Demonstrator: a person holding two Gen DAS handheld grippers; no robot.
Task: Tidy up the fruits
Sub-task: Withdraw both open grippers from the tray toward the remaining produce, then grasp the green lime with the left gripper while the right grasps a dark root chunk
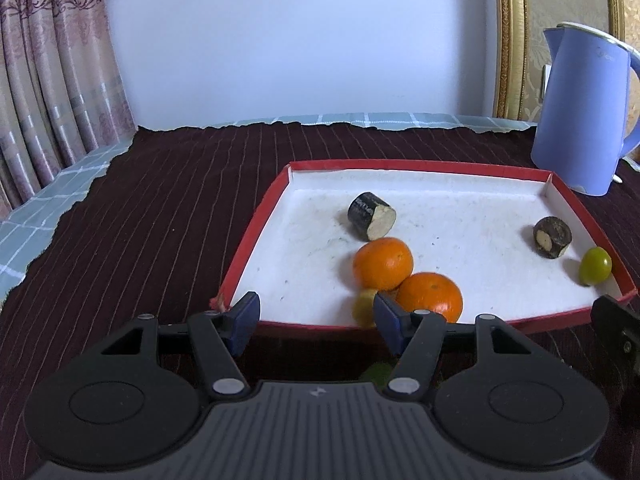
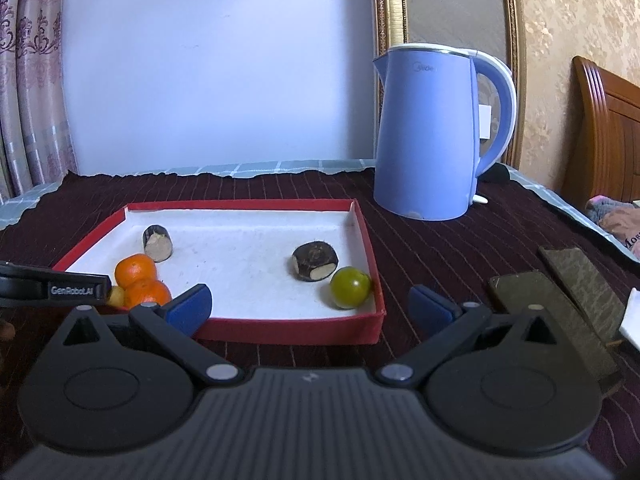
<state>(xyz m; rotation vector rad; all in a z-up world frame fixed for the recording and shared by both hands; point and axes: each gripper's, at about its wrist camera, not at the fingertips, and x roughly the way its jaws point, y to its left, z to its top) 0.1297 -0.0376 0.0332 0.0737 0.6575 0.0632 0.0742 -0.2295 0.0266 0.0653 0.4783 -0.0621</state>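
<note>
The left tool (image 1: 316, 312) hangs at the near edge of the red tray (image 1: 256, 224), its jaws partly apart with nothing between them; its right pad sits just beside a small yellow fruit (image 1: 365, 307). The right tool (image 2: 310, 304) stands wide open and empty, straddling the tray's near right corner. Well beyond the right tool stands the blue kettle (image 2: 428, 136), clear of the work. Ahead of the left tool, inside the tray, two oranges (image 1: 383, 263) touch each other, probably gathered by kind. Two dark cut chunks (image 1: 370, 216) lie farther in, apart. A green fruit (image 2: 350, 287) rests just ahead of the right tool, likely its next pick.
</note>
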